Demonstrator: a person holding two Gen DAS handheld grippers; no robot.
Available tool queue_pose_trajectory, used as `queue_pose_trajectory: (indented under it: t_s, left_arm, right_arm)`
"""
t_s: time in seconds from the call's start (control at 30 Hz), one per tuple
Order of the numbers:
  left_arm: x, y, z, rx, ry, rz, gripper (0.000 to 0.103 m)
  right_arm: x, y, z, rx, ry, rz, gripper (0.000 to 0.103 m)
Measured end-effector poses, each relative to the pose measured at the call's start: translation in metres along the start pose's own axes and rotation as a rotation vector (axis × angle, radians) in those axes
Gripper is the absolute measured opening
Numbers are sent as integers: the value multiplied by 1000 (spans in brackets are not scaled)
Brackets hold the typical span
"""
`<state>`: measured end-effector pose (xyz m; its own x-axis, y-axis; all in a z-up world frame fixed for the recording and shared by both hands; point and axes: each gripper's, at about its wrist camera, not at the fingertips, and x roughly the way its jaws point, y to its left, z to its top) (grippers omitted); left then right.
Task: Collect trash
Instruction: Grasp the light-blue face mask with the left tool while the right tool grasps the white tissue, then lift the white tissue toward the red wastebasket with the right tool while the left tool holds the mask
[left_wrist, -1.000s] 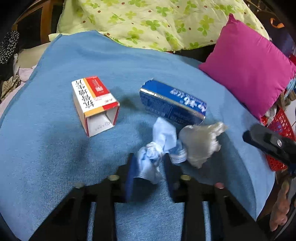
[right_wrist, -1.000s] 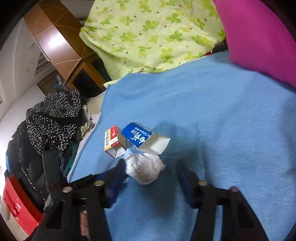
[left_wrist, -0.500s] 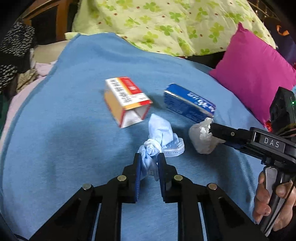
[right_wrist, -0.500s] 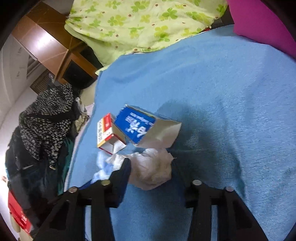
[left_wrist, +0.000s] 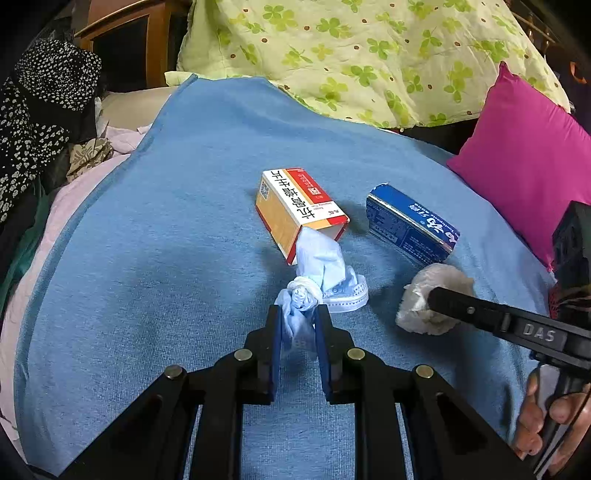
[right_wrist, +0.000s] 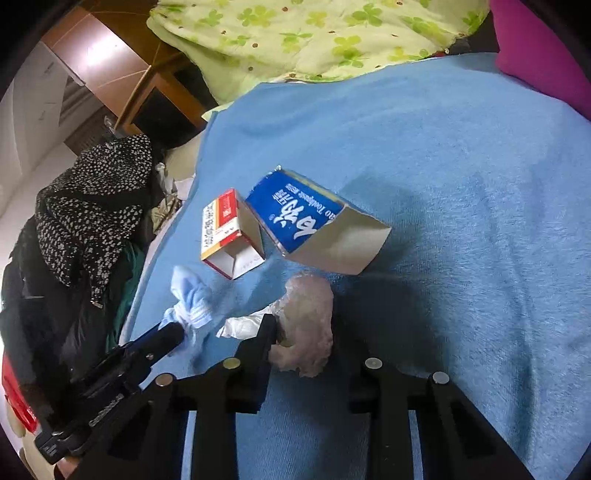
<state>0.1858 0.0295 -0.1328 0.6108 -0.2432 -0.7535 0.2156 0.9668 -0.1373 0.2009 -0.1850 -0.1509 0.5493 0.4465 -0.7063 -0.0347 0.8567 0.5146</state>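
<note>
On a blue blanket (left_wrist: 155, 236) lie a red-and-yellow carton (left_wrist: 297, 208), a blue toothpaste box (left_wrist: 410, 229), a crumpled light-blue face mask (left_wrist: 317, 273) and a wad of white tissue (left_wrist: 428, 295). My left gripper (left_wrist: 298, 325) is shut on the near end of the mask. In the right wrist view my right gripper (right_wrist: 306, 332) has closed around the tissue wad (right_wrist: 306, 325), which fills the gap between its fingers. The carton (right_wrist: 229, 232), the toothpaste box (right_wrist: 303, 225) and the mask (right_wrist: 190, 299) lie just beyond.
A magenta pillow (left_wrist: 528, 162) lies on the right and a green clover quilt (left_wrist: 351, 55) at the back. Dark spotted clothes (left_wrist: 40, 110) pile at the left edge of the bed. A red basket edge (right_wrist: 14, 402) shows low on the left.
Both grippers have closed in: the left has shut on the mask, the right has narrowed around the tissue wad. The left view has shifted left and closer to the carton.
</note>
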Motion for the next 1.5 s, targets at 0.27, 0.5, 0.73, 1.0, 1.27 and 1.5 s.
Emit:
queue_pose_trajectory:
  t_s: [0.27, 0.5, 0.73, 1.0, 1.27, 1.5]
  left_arm:
    - [-10, -23, -2, 55, -40, 16, 19]
    - [-15, -46, -5, 112, -68, 9, 19]
    - [-13, -59, -8, 145, -65, 2, 19]
    - [-21, -85, -16, 215, -86, -37, 19]
    - [-19, -106, -15, 238, -90, -48, 19]
    - [-17, -115, -18, 256, -90, -38, 19]
  right_arm:
    - [-47, 1, -2, -76, -104, -75, 31]
    - [-85, -9, -1, -82, -192, -111, 31]
    - [-113, -24, 0, -65, -243, -127, 31]
    - [-161, -42, -7, -78, -335, -135, 31]
    - [-169, -61, -7, -51, -329, -156, 31]
    - [-170, -60, -9, -70, -326, -166, 31]
